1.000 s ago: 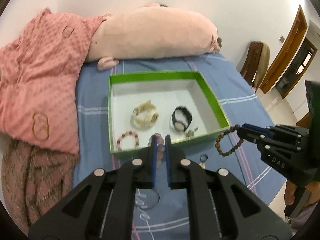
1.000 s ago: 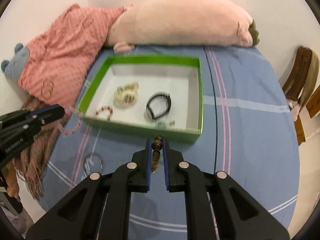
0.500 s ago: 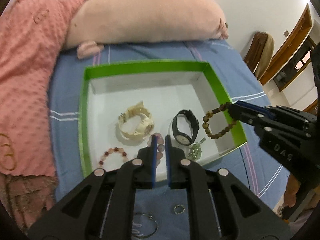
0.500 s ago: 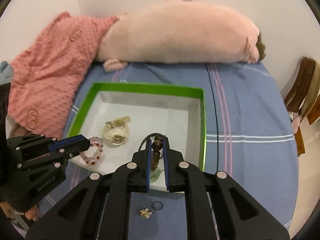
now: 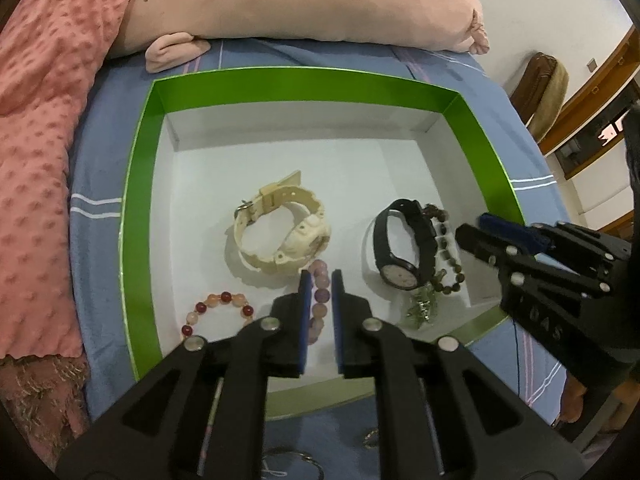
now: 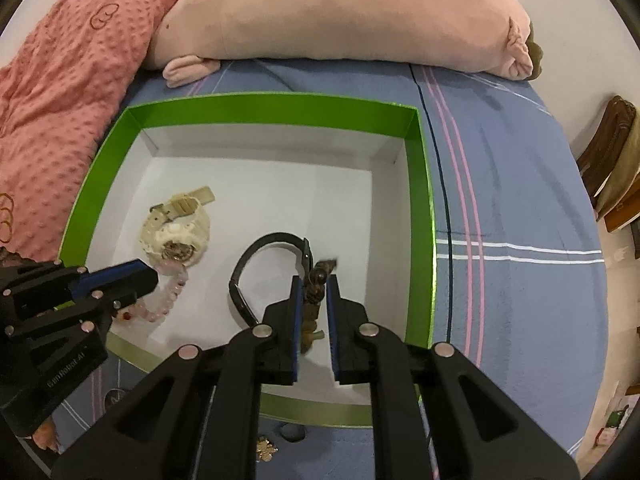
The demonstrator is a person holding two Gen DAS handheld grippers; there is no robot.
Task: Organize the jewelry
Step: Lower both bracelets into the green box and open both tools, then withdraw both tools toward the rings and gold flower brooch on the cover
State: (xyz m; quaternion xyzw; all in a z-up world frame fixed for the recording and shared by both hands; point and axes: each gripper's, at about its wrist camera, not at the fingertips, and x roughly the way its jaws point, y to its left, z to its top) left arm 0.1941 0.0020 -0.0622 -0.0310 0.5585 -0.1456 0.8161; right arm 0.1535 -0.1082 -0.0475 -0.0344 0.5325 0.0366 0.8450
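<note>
your left tongs [image 5: 320,286] are pinching a pale pink bead bracelet [image 5: 319,304], its beads caught between the two blue pads low over the near part of the green box [image 5: 138,184]. in the right wrist view the same bracelet [image 6: 170,294] hangs from those tongs [image 6: 150,276] and droops onto the white floor of the box, just beside the cream watch [image 6: 176,232].

your right tongs [image 6: 312,288] are pressed on a brown bead bracelet [image 6: 316,284], which sits between the pads right next to the black watch [image 6: 256,276]. from the left wrist view the brown bracelet [image 5: 446,252] lies against the black watch [image 5: 404,248] with its far end at the tips of the right tongs [image 5: 466,232]; whether it rests on the floor of the box there i cannot tell.

inside the box you also have the cream watch [image 5: 280,236] near the middle, a red and peach bead bracelet [image 5: 218,310] at the near left, and a small greenish pendant [image 5: 422,308] just in front of the black watch.

the box sits on a bed with a blue striped sheet [image 6: 500,200]. a long pink plush pillow [image 6: 340,12] lies across the far side, and a pink dotted blanket [image 5: 36,120] is bunched at the left. on the sheet in front of the box lie a small gold clover charm [image 6: 266,448] and a small dark ring [image 6: 292,432].
</note>
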